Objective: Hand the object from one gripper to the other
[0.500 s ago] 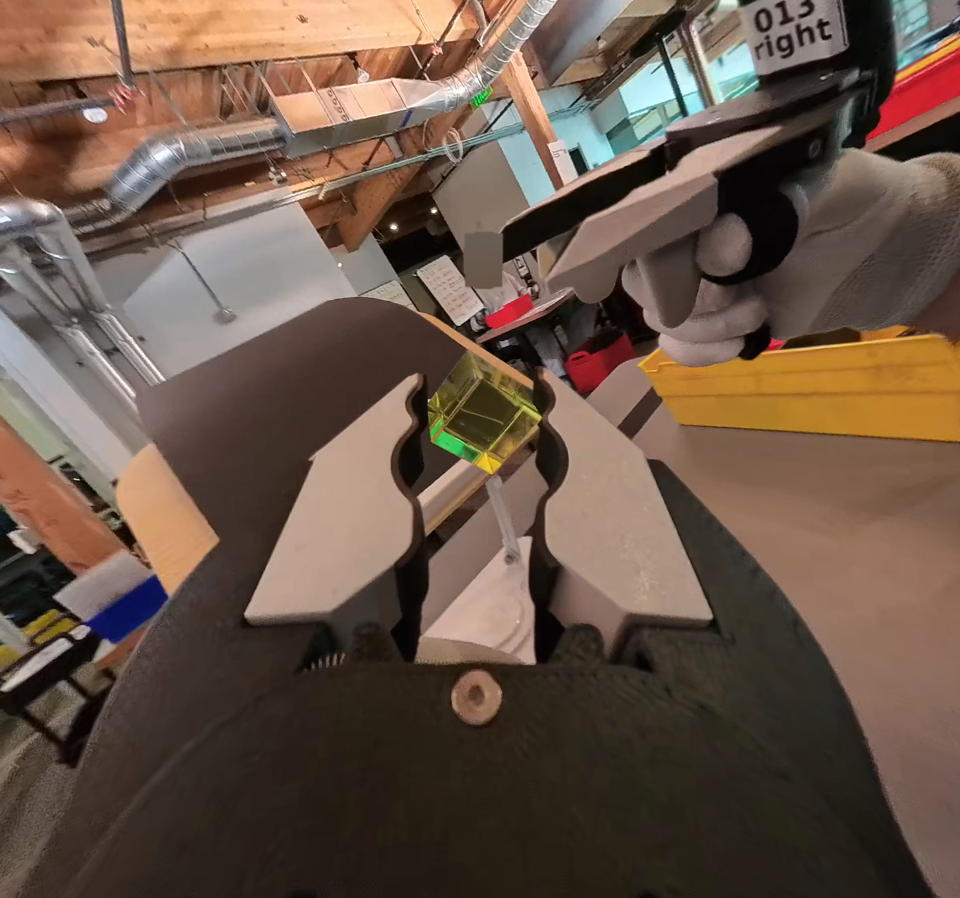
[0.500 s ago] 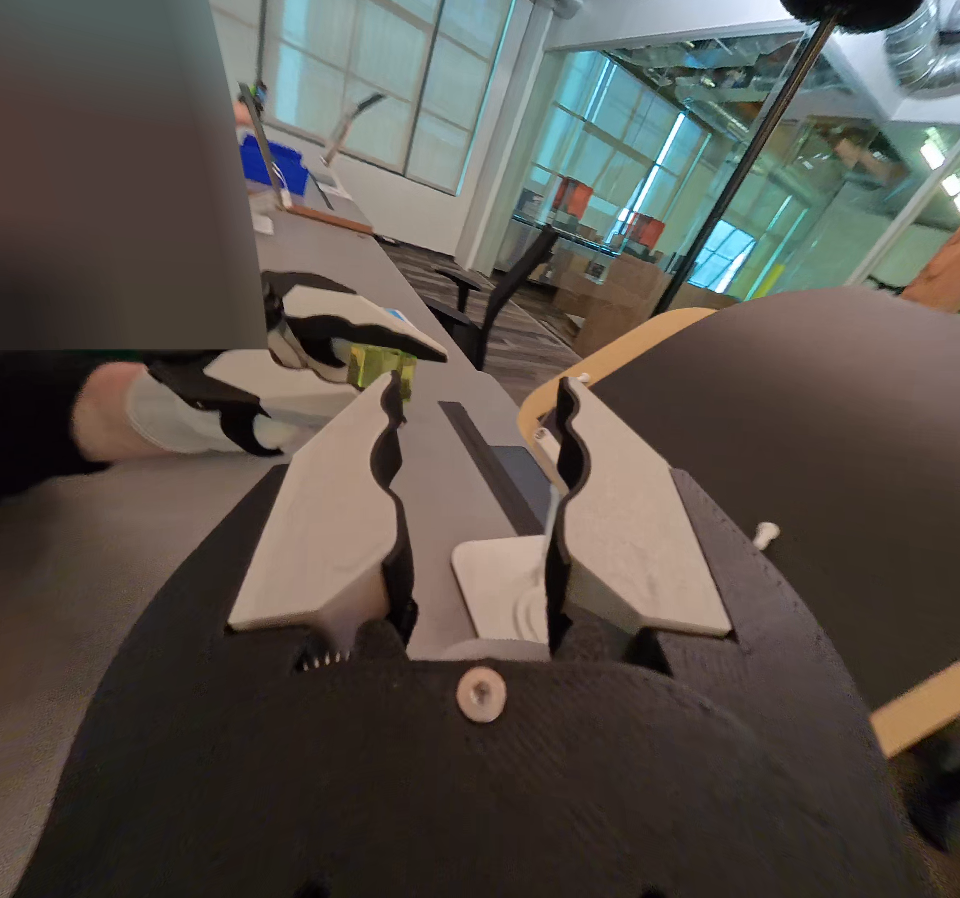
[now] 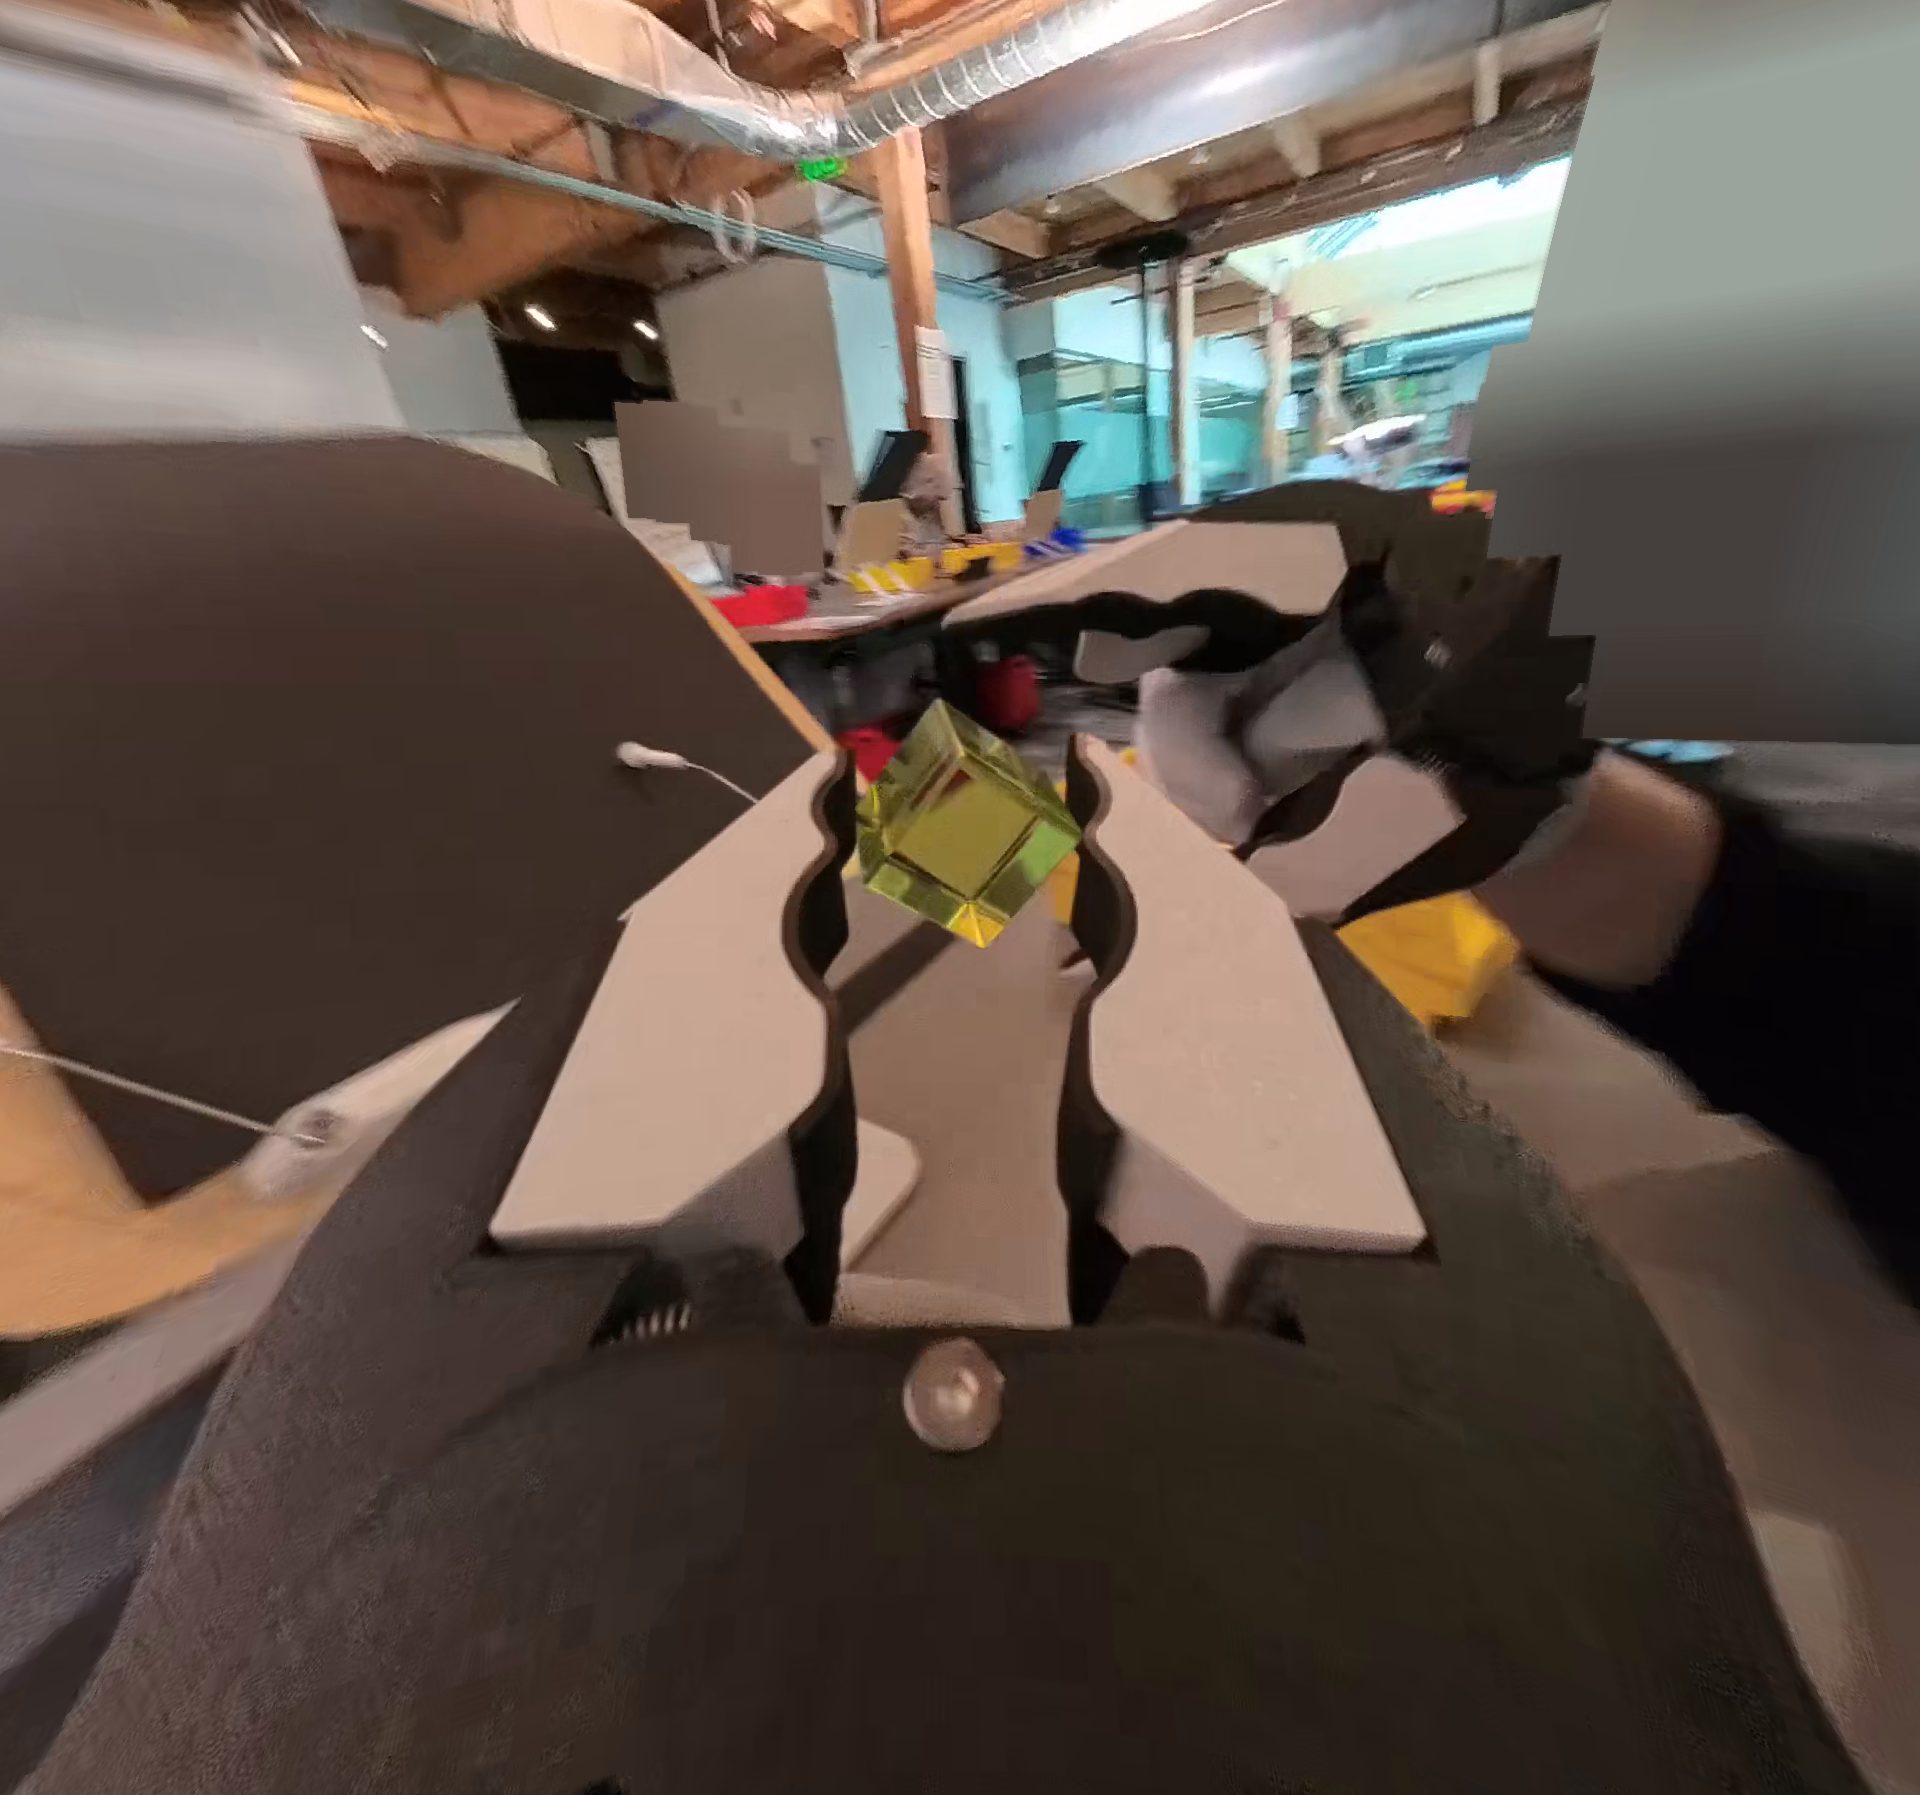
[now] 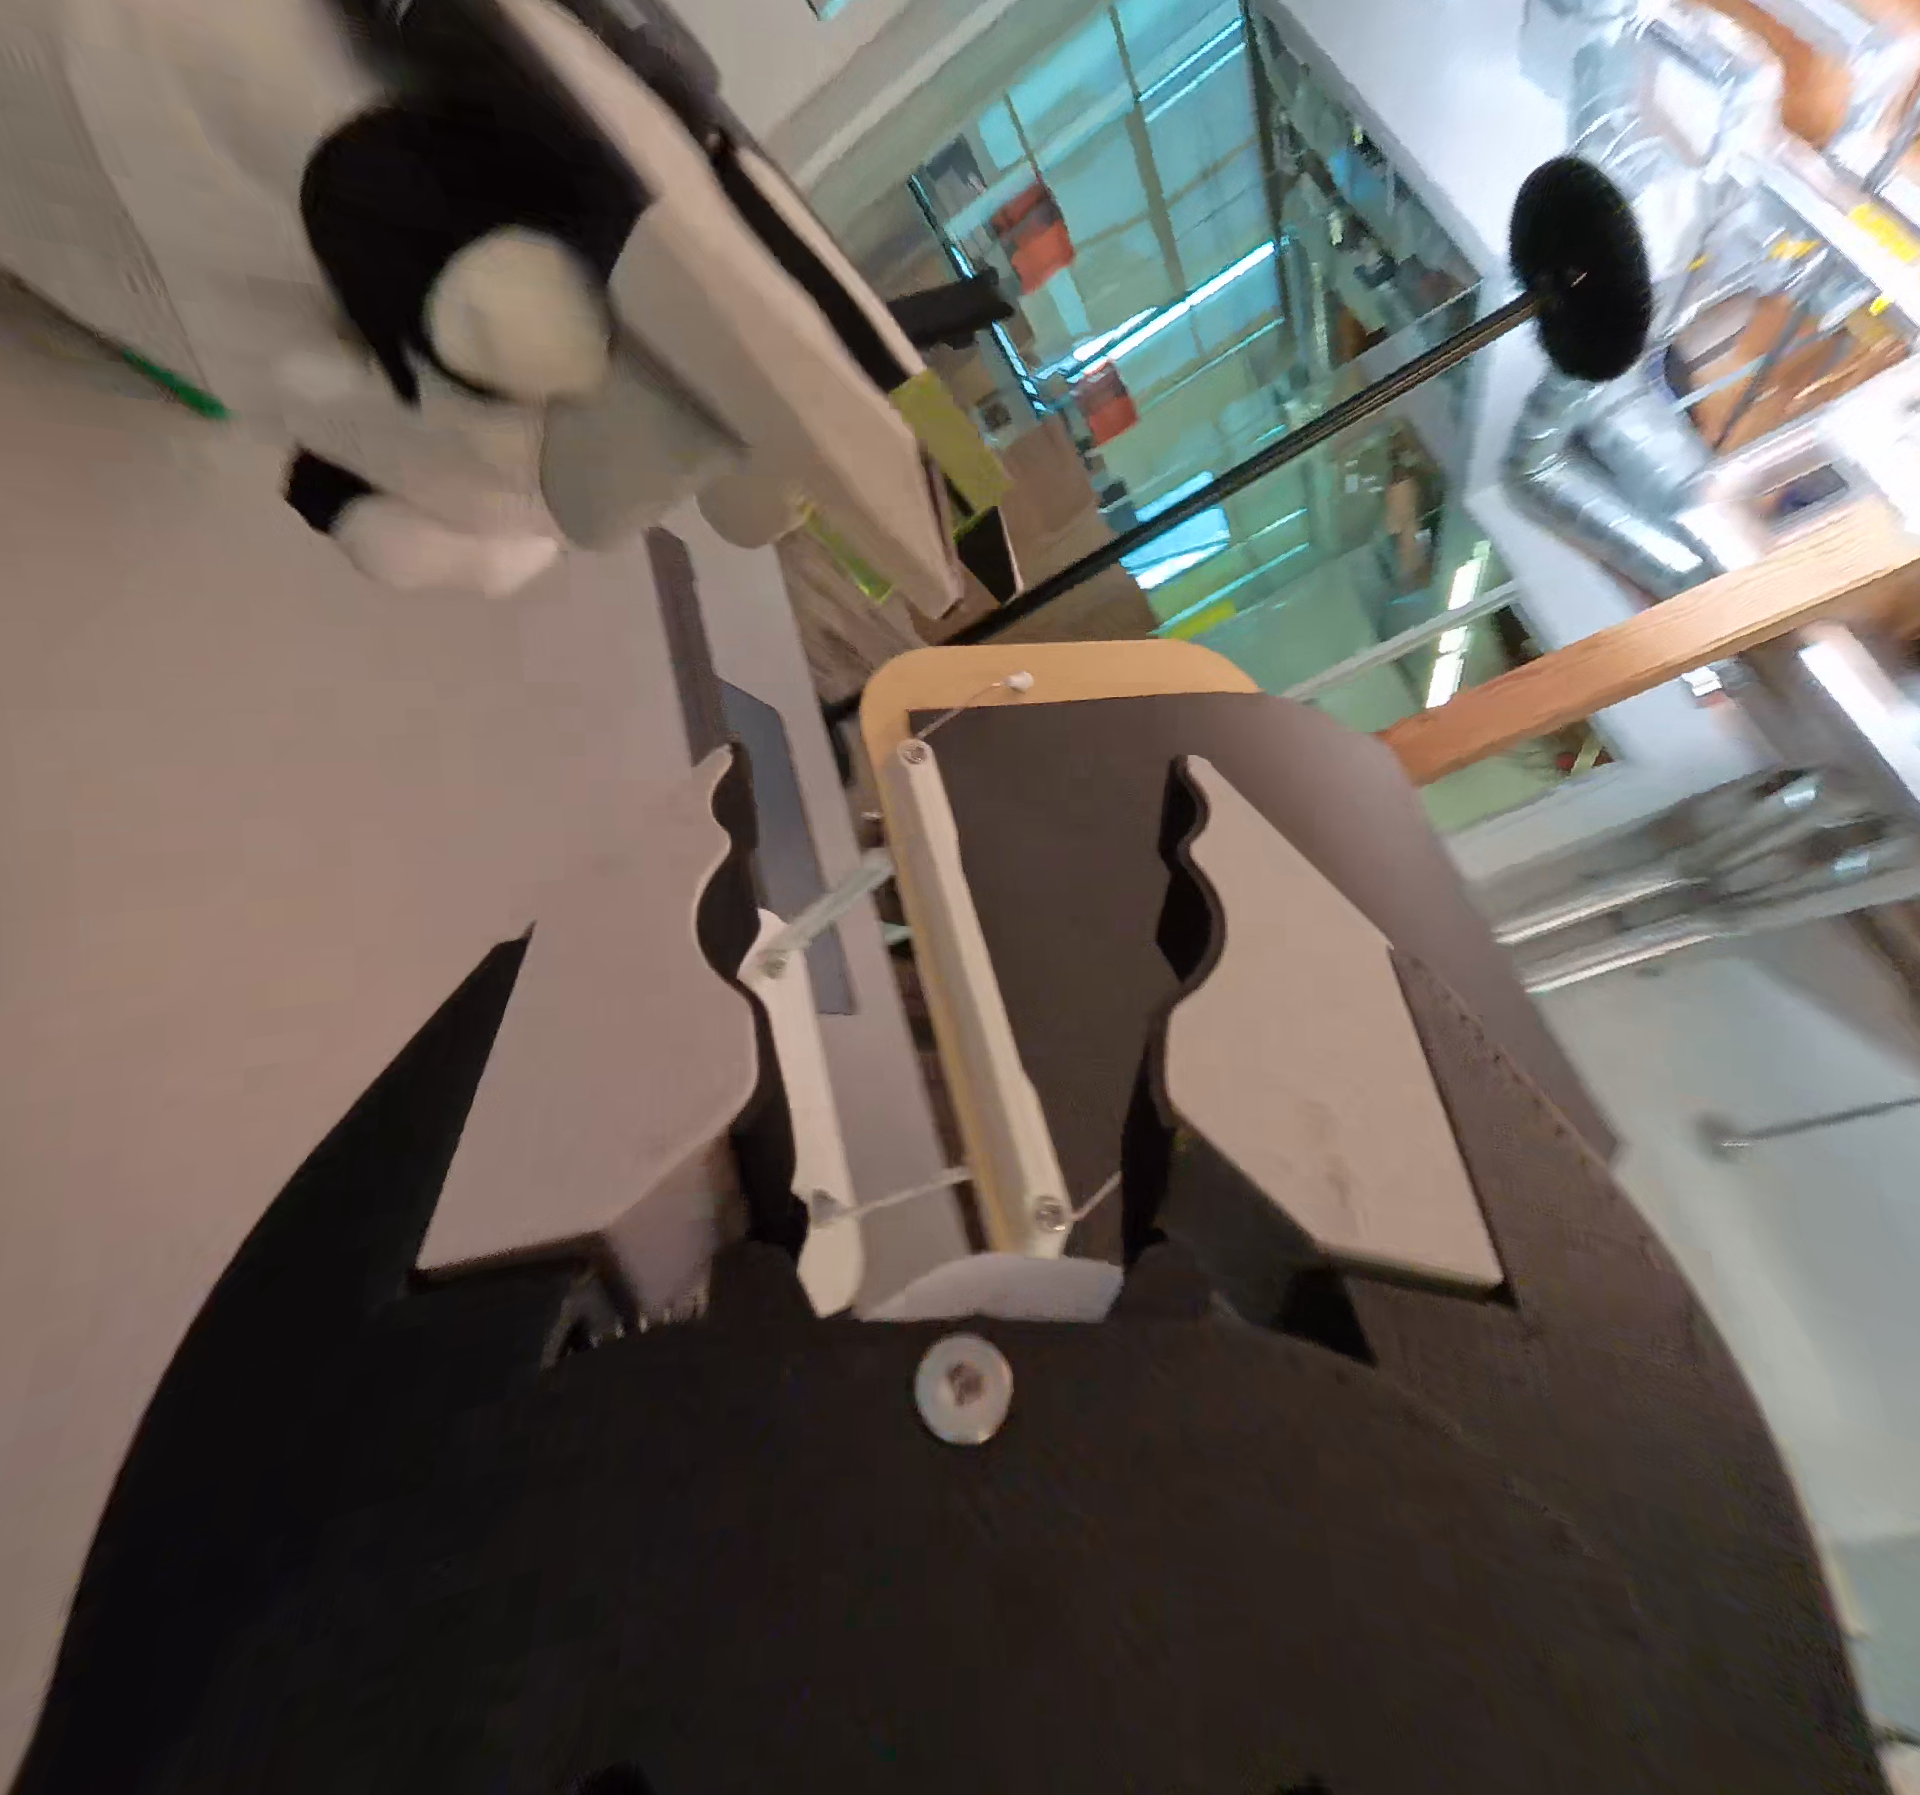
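STAGE: pre-transfer | left gripper (image 3: 961, 789) clamped the yellow-green cube (image 3: 964, 836) at its fingertips | right gripper (image 4: 956, 789) stood wide apart, empty, off to the cube's right | LEFT: right must approach, grasp; left release.

A grey table (image 3: 966, 1049) bears a yellow bin (image 3: 1423, 945) and a flat white plate (image 3: 883, 1184).
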`<state>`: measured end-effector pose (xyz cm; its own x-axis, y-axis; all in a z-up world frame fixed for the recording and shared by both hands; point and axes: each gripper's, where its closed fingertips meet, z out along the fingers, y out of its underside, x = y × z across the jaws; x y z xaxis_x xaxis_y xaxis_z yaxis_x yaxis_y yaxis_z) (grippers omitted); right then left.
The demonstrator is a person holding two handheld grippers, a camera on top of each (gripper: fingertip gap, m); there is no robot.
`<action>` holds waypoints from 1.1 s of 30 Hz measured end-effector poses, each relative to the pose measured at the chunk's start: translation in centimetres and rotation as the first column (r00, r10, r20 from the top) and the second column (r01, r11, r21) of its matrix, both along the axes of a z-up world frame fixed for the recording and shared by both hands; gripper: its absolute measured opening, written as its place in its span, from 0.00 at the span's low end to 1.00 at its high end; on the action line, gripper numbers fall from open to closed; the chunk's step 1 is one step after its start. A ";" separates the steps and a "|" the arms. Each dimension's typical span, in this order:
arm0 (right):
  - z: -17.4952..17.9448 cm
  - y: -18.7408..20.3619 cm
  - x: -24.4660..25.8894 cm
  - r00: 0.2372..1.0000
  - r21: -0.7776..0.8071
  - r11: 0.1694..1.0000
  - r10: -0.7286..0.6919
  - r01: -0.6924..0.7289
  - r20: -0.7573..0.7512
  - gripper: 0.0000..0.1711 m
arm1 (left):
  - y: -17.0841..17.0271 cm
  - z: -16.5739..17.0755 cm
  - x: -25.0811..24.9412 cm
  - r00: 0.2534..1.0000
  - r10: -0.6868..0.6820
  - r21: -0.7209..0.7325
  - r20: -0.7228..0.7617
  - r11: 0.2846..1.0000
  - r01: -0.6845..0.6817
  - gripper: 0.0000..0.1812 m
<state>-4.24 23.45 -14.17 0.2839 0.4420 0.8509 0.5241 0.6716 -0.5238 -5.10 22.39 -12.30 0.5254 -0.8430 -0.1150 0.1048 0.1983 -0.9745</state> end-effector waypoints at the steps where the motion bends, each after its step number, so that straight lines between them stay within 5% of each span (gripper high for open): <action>1: -0.2 0.1 -0.2 1.000 0.061 0.998 -0.018 0.017 0.021 0.46 | -0.1 -0.1 0.1 0.998 -0.058 -0.063 0.020 0.996 0.059 0.21; 6: -0.7 -0.2 -1.7 0.996 0.247 0.968 -0.070 0.052 0.064 0.47 | -1.3 -0.5 0.5 0.944 -0.291 -0.301 0.157 0.896 0.326 0.21; 13: -1.8 -2.9 -3.9 0.994 0.254 0.965 0.048 -0.072 0.100 0.41 | -4.8 -1.9 2.2 0.831 -0.528 -0.420 0.178 0.723 0.549 0.20; 20: -2.3 -3.6 -3.7 0.984 0.209 0.971 0.087 -0.119 0.156 0.40 | -5.6 -2.2 2.3 0.798 -0.575 -0.424 0.181 0.686 0.591 0.20; 26: -2.3 -4.4 -2.8 0.970 0.178 0.972 0.112 -0.152 0.218 0.23 | -6.6 -3.1 2.7 0.763 -0.627 -0.453 0.156 0.641 0.619 0.20; 33: -2.8 -5.1 -3.6 0.966 0.159 0.972 0.139 -0.176 0.220 0.25 | -7.0 -3.6 2.7 0.740 -0.655 -0.453 0.154 0.619 0.642 0.20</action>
<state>-7.79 18.39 -16.99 0.0330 0.3054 0.9517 0.4886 0.8257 -0.2819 -2.37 15.39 -15.86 -0.1753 -0.9157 0.3617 0.0086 -0.3688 -0.9295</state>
